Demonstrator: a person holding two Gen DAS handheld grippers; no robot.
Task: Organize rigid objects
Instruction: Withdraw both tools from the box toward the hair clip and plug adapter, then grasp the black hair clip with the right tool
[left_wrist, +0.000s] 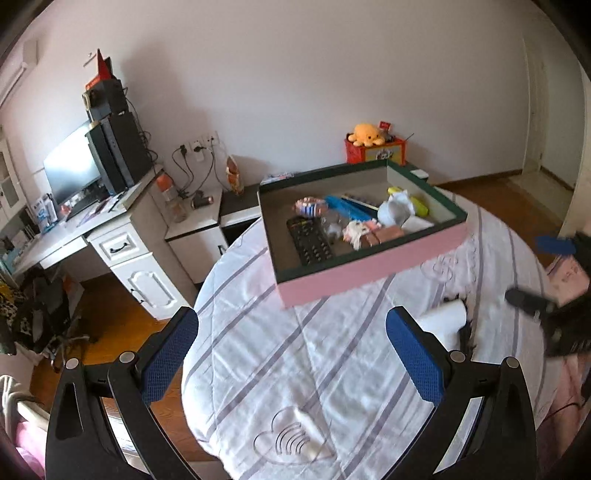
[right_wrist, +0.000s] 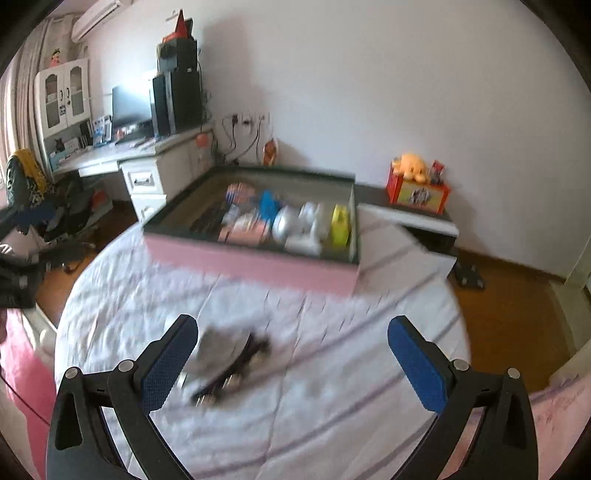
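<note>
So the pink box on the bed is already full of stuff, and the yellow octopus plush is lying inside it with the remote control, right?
Not quite. The pink box on the bed does hold the remote control and other items, but the yellow octopus plush sits outside it, on a red box by the wall. The left wrist view shows this clearly.

no readable text, labels too blurred

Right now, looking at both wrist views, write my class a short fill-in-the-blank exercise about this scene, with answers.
1. The box on the bed has a ____ outer wall.
2. The plush octopus by the wall is ____.
3. The remote control lies ____ the box.
4. Both the left gripper and right gripper have their jaws ____.

Answers: pink; orange; inside; open
</note>
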